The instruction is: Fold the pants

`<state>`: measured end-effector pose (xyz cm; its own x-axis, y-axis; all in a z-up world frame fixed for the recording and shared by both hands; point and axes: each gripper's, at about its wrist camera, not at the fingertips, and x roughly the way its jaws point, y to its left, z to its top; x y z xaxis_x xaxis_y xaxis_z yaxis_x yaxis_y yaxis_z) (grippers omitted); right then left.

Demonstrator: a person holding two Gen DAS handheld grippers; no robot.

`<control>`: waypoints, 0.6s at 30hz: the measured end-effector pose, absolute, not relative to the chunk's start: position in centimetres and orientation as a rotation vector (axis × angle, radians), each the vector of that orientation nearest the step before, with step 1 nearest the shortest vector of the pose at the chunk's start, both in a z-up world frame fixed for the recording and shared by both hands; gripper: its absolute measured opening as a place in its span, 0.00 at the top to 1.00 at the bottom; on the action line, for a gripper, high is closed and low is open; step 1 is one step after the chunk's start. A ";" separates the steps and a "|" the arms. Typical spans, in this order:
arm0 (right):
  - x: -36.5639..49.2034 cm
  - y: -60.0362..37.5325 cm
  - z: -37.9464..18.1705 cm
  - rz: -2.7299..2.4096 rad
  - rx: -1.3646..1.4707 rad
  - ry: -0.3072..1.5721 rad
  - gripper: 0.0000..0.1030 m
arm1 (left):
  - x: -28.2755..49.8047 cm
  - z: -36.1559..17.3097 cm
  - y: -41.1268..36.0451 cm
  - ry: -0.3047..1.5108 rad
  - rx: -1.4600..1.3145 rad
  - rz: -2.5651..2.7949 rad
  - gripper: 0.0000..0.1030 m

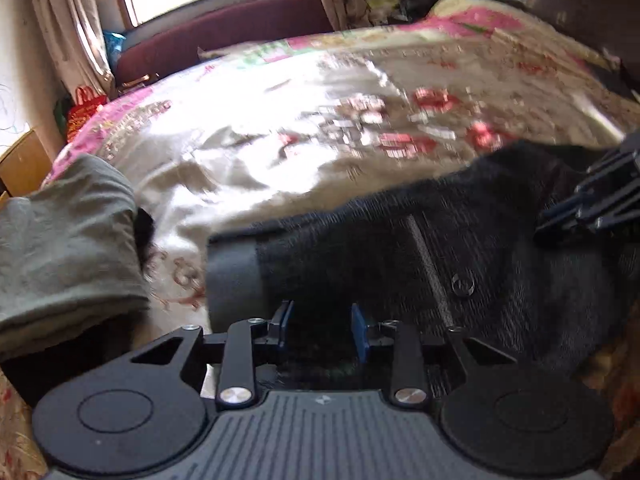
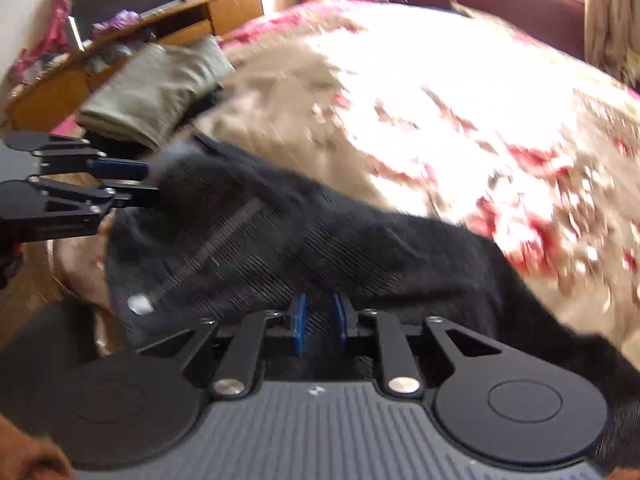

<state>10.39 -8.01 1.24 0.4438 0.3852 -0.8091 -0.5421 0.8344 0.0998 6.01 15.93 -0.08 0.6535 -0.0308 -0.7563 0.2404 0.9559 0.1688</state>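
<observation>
Both grippers pinch the black pants (image 1: pixel 460 248) over the bed (image 1: pixel 280 128), the left gripper (image 1: pixel 320 330) and the right gripper (image 2: pixel 320 320) each clamped on cloth. Grey clothes (image 1: pixel 68 240) sit nearby.

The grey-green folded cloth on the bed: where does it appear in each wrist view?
Left wrist view: grey-green folded cloth at the left edge, left of the black pants.
Right wrist view: it lies upper left, beyond the pants.
Shared landmark: the silver pants button.
</observation>
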 end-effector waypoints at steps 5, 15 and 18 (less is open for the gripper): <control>11.1 -13.5 4.0 0.589 0.016 0.894 0.83 | 5.9 0.9 13.4 0.830 0.355 -0.180 0.55; 19.1 -21.7 0.7 0.799 0.311 1.124 0.72 | 8.8 0.0 8.1 0.850 0.313 -0.265 0.49; 19.1 -21.5 0.1 0.957 0.277 1.206 0.67 | 9.2 0.0 9.1 0.889 0.232 -0.245 0.44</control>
